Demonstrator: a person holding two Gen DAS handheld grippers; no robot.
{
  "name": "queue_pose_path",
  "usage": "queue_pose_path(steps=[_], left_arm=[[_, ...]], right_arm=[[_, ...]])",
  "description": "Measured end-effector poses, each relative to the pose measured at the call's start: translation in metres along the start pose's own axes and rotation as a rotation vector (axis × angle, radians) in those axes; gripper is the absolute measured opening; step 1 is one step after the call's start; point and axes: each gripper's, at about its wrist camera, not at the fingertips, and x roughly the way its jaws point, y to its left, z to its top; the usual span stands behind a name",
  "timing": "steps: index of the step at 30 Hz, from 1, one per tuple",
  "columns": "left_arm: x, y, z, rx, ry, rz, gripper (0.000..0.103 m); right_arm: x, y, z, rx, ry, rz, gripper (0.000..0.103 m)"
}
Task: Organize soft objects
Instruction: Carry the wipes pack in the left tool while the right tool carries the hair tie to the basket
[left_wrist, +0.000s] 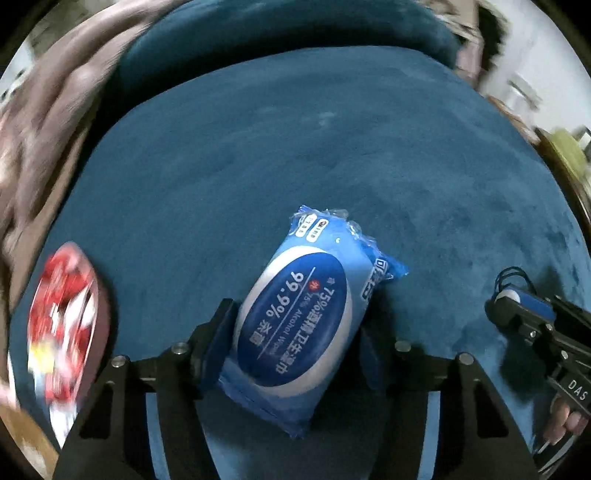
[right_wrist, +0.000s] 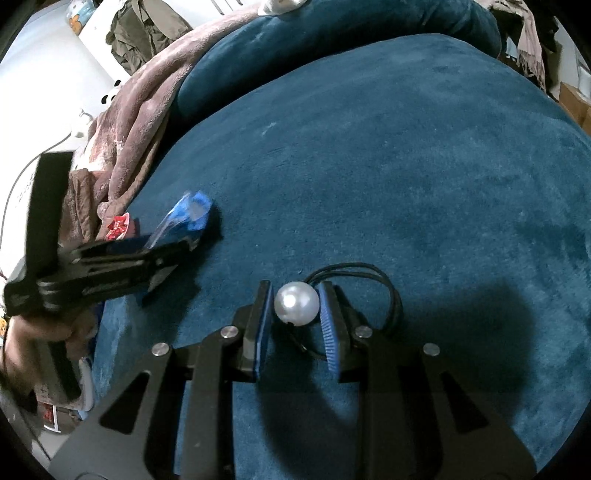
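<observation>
Indoors, a broad teal velvet cushioned seat (left_wrist: 295, 147) fills both wrist views, its padded back curving along the far side. Draped over the seat's left edge lies a crumpled dusty-pink fleece blanket (right_wrist: 136, 110). Beside it, at the cushion's left rim, sits a flat red-and-white printed plastic packet (left_wrist: 62, 325), blurred in the left view. Nearer the middle, the left gripper (left_wrist: 295, 332) points steeply down, with a soft blue-and-white plastic pack of alcohol wipes (left_wrist: 295, 317) standing tilted between its blue-padded jaws; the left pad lies against the pack's side, and the right pad is tucked against its other edge, so the pack looks clamped. Seen from the right view, that pack's crimped end (right_wrist: 192, 210) sticks out past the black jaws toward the cushion. A person's hand (right_wrist: 37, 332) grips the left tool's handle at the frame edge. To the right, well apart from the wipes, the right gripper (right_wrist: 295, 317) rests low over the cushion, its jaws pinched on a glossy white pearl bead (right_wrist: 296, 302). Attached to the bead, a thin black elastic hair-tie loop (right_wrist: 391, 291) curls out on the velvet beyond the right jaw.
</observation>
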Motion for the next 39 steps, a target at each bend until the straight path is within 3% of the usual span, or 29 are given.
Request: queue_pose_path(steps=[3, 7, 13, 17, 23, 33, 39], left_arm=[[-0.013, -0.003, -0.017, -0.086, 0.022, 0.067, 0.062], [-0.027, -0.018, -0.042, -0.109, 0.022, 0.113, 0.063], [-0.039, -0.031, -0.058, -0.126, 0.017, 0.064, 0.074], [-0.026, -0.028, -0.064, -0.125, 0.047, 0.041, 0.074], [-0.027, -0.018, -0.068, -0.176, 0.004, 0.0, 0.06], [-0.061, -0.017, -0.095, -0.251, -0.021, -0.045, 0.06], [-0.08, -0.014, -0.118, -0.27, -0.012, -0.044, 0.06]], right_arm=[[-0.001, 0.001, -0.001, -0.004, -0.001, 0.002, 0.027], [-0.004, 0.003, -0.004, -0.014, 0.0, 0.008, 0.027], [-0.01, 0.006, -0.009, -0.04, 0.016, 0.078, 0.027], [-0.001, 0.006, -0.011, -0.052, 0.046, 0.066, 0.027], [0.001, 0.008, -0.01, -0.065, 0.024, 0.065, 0.025], [-0.023, 0.014, -0.027, -0.061, -0.017, 0.127, 0.023], [-0.03, 0.025, -0.041, -0.068, -0.02, 0.08, 0.025]])
